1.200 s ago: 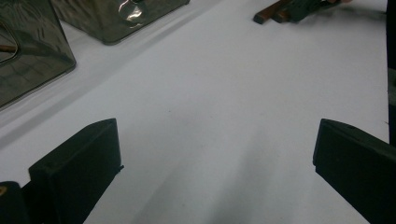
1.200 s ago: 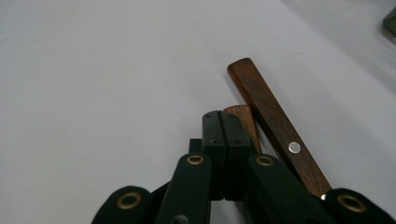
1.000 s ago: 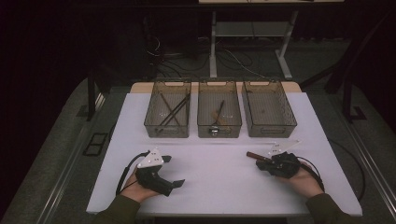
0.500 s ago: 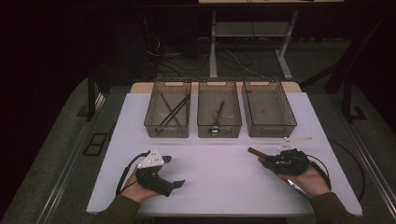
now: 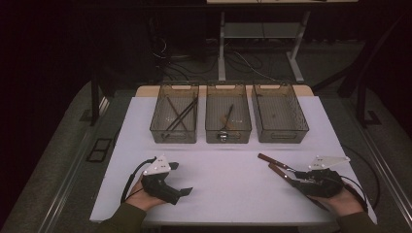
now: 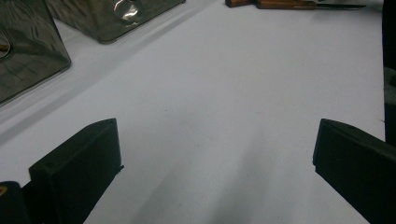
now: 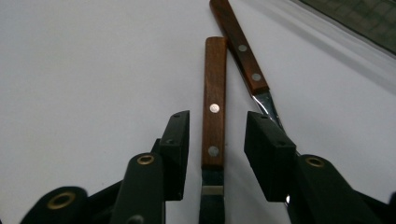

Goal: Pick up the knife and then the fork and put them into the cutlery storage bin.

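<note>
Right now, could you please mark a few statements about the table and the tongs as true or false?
1. Two wooden-handled knives lie on the white table. True.
2. The right tongs clamp a knife. False: the handle lies between the pads, untouched.
3. Three bins stand in a row. True.
4. The left tongs hold a knife. False: they are open, nothing between them.

three bins (image 5: 228, 116) behind, two knives (image 5: 277, 167) front right
</note>
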`<state>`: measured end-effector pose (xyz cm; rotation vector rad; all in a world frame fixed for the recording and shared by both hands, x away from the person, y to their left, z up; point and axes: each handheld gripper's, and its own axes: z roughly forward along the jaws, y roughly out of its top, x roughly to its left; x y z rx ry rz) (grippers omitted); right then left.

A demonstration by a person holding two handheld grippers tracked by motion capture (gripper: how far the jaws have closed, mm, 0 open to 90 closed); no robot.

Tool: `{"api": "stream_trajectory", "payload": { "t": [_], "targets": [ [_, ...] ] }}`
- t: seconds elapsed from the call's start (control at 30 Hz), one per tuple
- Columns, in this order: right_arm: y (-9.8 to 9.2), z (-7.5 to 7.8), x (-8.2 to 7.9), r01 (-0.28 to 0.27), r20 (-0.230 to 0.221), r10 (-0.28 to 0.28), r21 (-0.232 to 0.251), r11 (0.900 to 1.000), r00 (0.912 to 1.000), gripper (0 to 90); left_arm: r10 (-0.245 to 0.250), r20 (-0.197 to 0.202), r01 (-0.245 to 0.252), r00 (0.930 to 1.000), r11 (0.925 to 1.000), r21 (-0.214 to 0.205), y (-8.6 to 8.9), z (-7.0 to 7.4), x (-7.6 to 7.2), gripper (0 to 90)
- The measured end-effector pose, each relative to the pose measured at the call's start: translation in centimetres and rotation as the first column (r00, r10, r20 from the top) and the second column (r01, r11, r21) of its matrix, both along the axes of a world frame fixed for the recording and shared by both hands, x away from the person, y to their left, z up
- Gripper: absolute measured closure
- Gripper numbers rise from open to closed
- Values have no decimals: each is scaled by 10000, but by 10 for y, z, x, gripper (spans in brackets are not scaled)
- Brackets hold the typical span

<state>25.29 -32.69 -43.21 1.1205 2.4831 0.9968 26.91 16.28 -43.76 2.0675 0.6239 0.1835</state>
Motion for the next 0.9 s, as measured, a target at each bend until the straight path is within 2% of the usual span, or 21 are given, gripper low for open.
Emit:
{"api": "stream_trajectory", "payload": {
  "t": [0.2,0.27,0.43,0.63,0.9],
  "targets": [
    [-4,-3,0,169,-239,-163,268,9995,9996,657,-41,5,41,10000,10000,57,-1,0,0,1],
    [-3,-5,1,6,-241,-1,232,9997,9997,666,-51,20,51,10000,10000,45,-1,0,0,1],
    [3,-10,2,-154,-348,155,13,9999,9993,697,-101,4,101,9999,9999,76,-1,0,0,1],
    [7,-14,2,-252,-228,243,-404,9989,9994,722,-35,-19,35,10000,10000,-30,-1,-1,-1,1],
    [7,-15,-1,-314,-15,314,-512,9982,9995,725,-71,-38,71,10000,10000,16,-2,-1,-1,1]
  ]
}}
